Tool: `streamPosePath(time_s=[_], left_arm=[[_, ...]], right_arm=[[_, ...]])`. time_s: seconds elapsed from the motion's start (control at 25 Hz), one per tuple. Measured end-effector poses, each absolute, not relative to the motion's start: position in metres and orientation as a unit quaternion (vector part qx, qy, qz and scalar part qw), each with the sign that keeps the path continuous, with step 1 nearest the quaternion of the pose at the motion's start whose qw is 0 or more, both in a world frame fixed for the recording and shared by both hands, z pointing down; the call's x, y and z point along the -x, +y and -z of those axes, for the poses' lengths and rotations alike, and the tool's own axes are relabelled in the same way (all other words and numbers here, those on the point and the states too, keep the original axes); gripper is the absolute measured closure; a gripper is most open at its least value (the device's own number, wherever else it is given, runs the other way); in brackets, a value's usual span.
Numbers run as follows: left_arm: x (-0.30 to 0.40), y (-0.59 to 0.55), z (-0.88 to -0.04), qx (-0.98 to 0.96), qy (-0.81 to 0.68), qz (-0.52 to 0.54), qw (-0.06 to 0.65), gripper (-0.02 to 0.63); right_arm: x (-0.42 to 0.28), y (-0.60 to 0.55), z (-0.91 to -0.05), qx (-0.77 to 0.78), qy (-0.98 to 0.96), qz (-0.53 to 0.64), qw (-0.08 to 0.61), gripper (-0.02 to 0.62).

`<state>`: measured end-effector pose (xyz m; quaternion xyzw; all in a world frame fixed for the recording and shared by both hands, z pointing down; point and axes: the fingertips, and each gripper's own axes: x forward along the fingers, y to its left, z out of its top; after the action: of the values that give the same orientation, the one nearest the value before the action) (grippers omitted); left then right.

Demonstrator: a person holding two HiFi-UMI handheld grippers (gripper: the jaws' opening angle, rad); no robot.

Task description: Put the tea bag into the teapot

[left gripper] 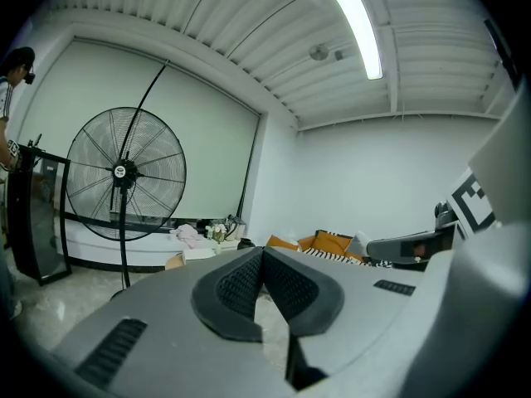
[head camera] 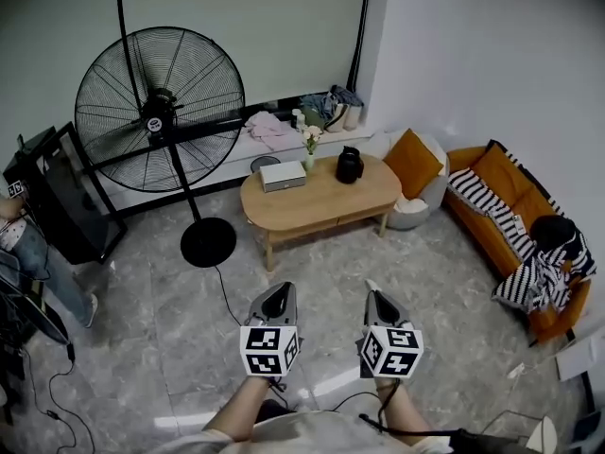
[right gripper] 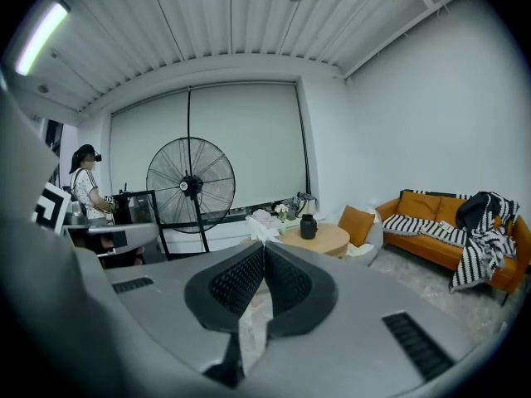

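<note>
Far left: a glimpse of a person's leg [head camera: 43,277] beside a black rack [head camera: 61,197], then a tall standing fan [head camera: 159,112] on its round base. Holds the left gripper [head camera: 284,288] low over the grey stone floor [head camera: 170,348], fingers pressed together at the tips with nothing between them. Farther ahead, well apart from both grippers, finds an oval wooden surface [head camera: 326,206] bearing a grey box [head camera: 283,175], a small vase of flowers [head camera: 309,145] and, right of these, the black teapot [head camera: 350,165], upright. Holds the right gripper [head camera: 371,288] just beside the left at about the same height, fingers pinching the white tea bag [right gripper: 260,232], with a crumpled top poking up past the tips. Ends at right with an orange cushion [head camera: 413,162] near the surface's end and an orange sofa [head camera: 496,164] draped with a striped blanket [head camera: 529,277].
</note>
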<state>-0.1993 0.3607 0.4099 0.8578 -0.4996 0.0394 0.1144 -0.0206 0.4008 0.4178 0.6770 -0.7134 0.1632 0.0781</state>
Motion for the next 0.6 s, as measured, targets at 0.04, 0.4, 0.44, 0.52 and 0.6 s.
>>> streamPosePath(time_s=[0.04,0.4,0.44,0.52,0.6], left_arm=[[0.194,0.361,-0.410,-0.858,-0.499,-0.039,0.113,0.601],[0.172,0.353,-0.425,-0.859,-0.494,-0.058,0.119,0.601],[0.170,0.351,-0.427,-0.860,-0.493,-0.060,0.119,0.601],[0.165,0.344,-0.428,-0.862,-0.491,-0.063,0.113,0.601],[0.159,0.334,-0.427,-0.864,-0.488,-0.065,0.106,0.601]], right_arm=[[0.015,0.401,-0.419,-0.677,-0.713,-0.164,0.080,0.561],[-0.008,0.395,-0.437,-0.681,-0.704,-0.186,0.073,0.561],[-0.011,0.393,-0.440,-0.683,-0.702,-0.188,0.073,0.561],[-0.016,0.389,-0.444,-0.686,-0.698,-0.191,0.072,0.561],[-0.021,0.382,-0.446,-0.689,-0.695,-0.193,0.071,0.561]])
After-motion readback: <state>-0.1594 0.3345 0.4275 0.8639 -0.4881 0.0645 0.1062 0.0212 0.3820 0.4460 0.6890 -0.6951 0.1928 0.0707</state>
